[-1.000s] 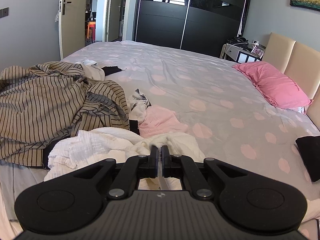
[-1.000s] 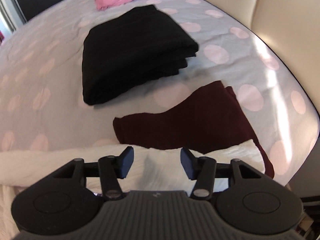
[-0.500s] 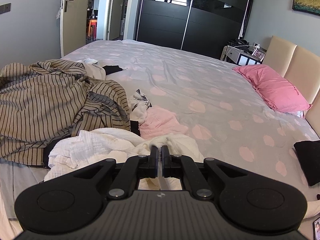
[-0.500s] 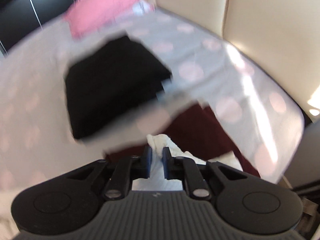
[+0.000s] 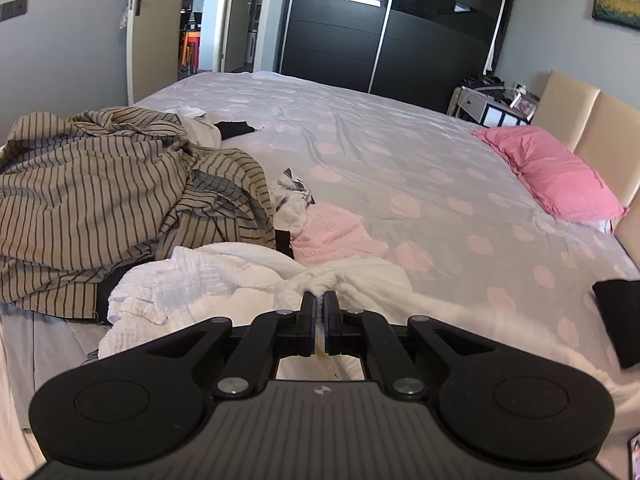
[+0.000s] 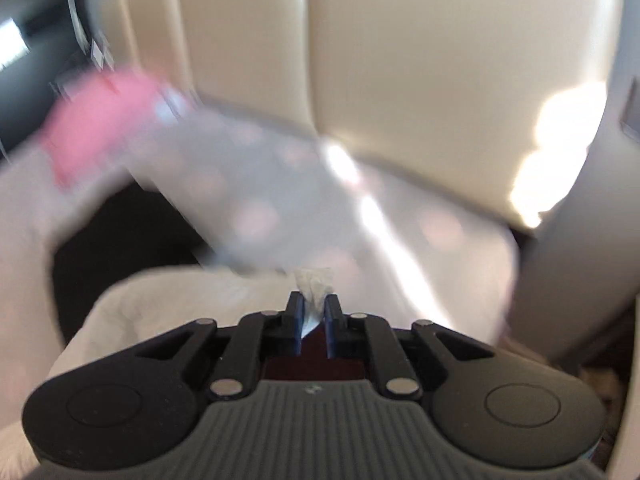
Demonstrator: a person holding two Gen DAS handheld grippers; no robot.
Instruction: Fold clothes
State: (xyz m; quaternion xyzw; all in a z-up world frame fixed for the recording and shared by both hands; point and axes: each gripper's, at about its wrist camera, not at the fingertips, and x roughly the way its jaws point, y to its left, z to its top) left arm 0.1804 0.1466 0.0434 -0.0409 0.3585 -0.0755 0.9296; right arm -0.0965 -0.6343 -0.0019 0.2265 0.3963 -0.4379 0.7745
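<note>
A white crinkled garment (image 5: 200,280) lies at the near edge of the bed. My left gripper (image 5: 319,304) is shut on a bunched fold of it. In the blurred right wrist view, my right gripper (image 6: 313,300) is shut on another corner of the white garment (image 6: 168,300), which trails off to the left below it. That corner sticks up between the pads, lifted above the bed. A dark red garment shows under the right gripper's base.
A pile of striped clothes (image 5: 100,200) and a pink garment (image 5: 336,236) lie left of and beyond the left gripper. A folded black garment (image 5: 620,312) sits at the right, a pink pillow (image 5: 560,176) by the cream headboard (image 6: 400,60). The spotted bedsheet (image 5: 400,168) stretches away.
The right gripper shut on the white garment's corner, then rose and swung toward the headboard with it. The left gripper kept still, shut on the garment.
</note>
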